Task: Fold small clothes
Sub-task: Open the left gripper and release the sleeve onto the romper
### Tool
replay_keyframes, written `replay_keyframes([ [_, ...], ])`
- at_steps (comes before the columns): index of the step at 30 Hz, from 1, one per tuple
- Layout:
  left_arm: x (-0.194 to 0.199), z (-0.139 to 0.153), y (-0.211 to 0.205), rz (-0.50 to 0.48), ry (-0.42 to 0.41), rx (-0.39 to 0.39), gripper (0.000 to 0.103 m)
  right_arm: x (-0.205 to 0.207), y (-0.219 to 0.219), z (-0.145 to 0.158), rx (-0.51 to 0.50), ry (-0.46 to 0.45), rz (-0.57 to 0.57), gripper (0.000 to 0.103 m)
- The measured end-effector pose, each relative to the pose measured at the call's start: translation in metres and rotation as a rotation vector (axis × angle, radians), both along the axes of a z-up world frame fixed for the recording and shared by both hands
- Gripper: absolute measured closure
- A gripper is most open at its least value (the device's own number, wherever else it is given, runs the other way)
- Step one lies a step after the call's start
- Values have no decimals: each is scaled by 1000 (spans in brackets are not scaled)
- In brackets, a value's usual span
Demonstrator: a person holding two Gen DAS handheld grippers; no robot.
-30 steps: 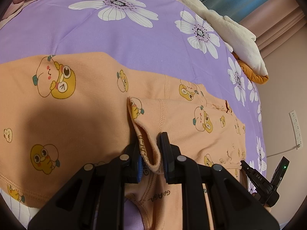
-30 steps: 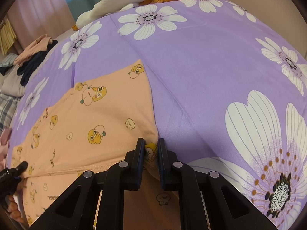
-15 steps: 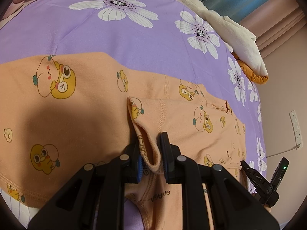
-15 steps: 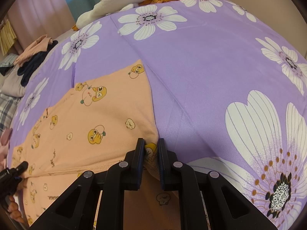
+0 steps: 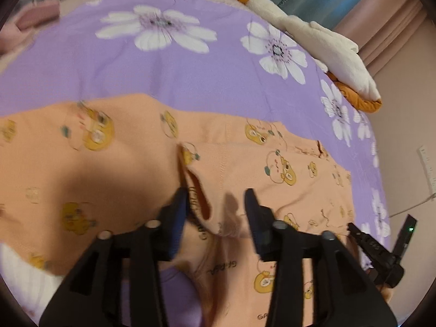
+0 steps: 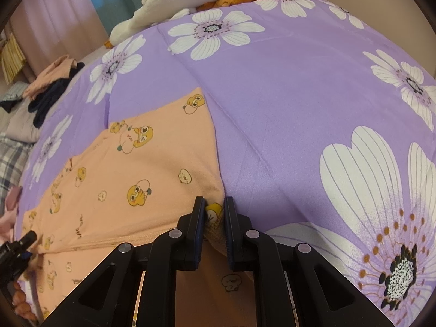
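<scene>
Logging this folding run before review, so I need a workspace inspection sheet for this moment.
Surface: purple floral bedsheet, creased.
Job's things: orange cartoon-print garment spread on the sheet, one edge folded over itself.
Clutter: white-and-orange plush toy at the far edge; pile of clothes at the side.
Grippers: left gripper open above a raised fold; right gripper shut on the garment's corner.
Cables: thin cord along the wall below a power strip.
Surroundings: curtains behind.
</scene>
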State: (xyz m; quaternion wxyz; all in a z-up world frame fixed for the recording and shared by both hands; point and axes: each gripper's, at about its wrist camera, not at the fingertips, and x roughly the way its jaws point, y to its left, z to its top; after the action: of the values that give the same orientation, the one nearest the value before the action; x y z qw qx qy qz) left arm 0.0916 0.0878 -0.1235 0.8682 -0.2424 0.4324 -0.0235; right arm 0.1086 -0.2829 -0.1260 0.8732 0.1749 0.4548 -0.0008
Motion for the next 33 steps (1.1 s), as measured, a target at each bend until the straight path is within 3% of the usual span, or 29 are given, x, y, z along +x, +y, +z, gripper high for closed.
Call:
replay_keyframes([
  [2, -5, 7, 2, 20, -16, 45, 43, -4, -3, 3, 29, -2, -4, 84],
  [5, -14, 19, 9, 65, -31, 119, 28, -12, -4, 11, 47, -14, 1, 49],
  [7, -18, 24, 16, 93, -36, 146, 25, -19, -3, 20, 1, -29, -18, 39],
  [10, -26, 28, 29, 128, -42, 141, 25, -27, -2, 34, -59, -57, -36, 37],
  [19, -57, 39, 76, 297, -21, 115, 22, -45, 4, 63, -11, -139, 3, 32],
  [28, -108, 36, 155, 651, 28, 89, 22, -48, 29, 64, -9, -140, 79, 32],
  [33, -136, 15, 188, 884, 109, -9, 24, -46, 42, 61, -9, -129, 116, 32],
])
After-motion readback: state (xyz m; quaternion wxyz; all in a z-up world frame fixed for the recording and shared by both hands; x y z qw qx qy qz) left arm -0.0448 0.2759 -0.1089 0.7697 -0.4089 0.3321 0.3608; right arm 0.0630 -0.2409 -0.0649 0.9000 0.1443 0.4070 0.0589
